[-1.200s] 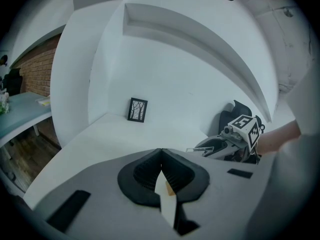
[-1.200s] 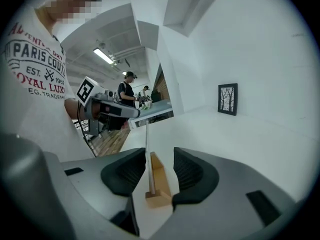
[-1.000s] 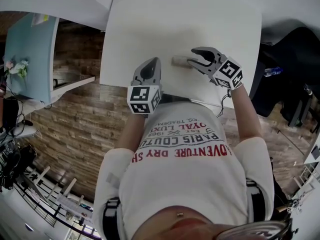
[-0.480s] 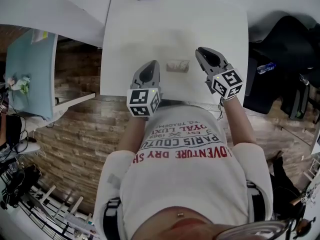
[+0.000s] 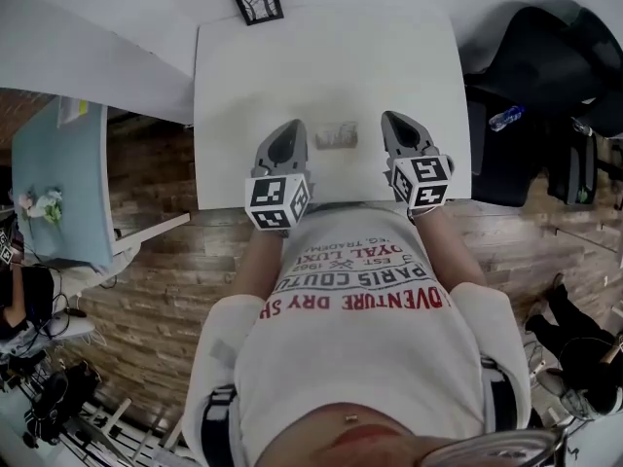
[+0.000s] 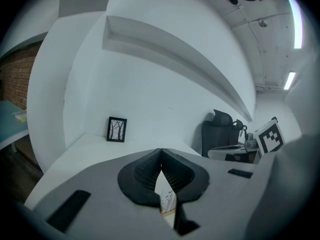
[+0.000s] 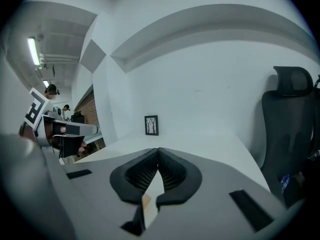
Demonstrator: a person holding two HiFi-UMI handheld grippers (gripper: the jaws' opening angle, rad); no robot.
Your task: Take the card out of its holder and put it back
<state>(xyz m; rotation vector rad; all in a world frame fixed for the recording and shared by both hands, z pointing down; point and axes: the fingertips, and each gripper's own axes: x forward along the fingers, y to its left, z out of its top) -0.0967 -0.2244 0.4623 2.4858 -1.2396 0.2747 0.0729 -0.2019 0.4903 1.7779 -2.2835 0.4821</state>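
Observation:
A small wooden holder with the card (image 5: 338, 136) in it rests on the white table (image 5: 321, 56) near the front edge. My left gripper (image 5: 290, 127) hangs just left of it and apart from it, jaws shut with their tips meeting (image 6: 161, 151). Through the slit behind its pads a strip of the card (image 6: 166, 199), printed with a tree, shows. My right gripper (image 5: 393, 121) hangs just right of the holder, clear of it. Its jaws have just been closing and now stand shut (image 7: 159, 150) with nothing between them.
A small black picture frame (image 5: 259, 2) stands at the table's far left corner, also seen as the frame (image 6: 117, 129) and the frame (image 7: 151, 125). A black office chair (image 5: 531, 66) and a water bottle (image 5: 506, 118) are to the right. A light-blue desk (image 5: 58, 183) lies left.
My right gripper has drawn back from the holder toward the right and its jaws have closed. The left gripper has lifted a little. The holder with the card stays on the table.

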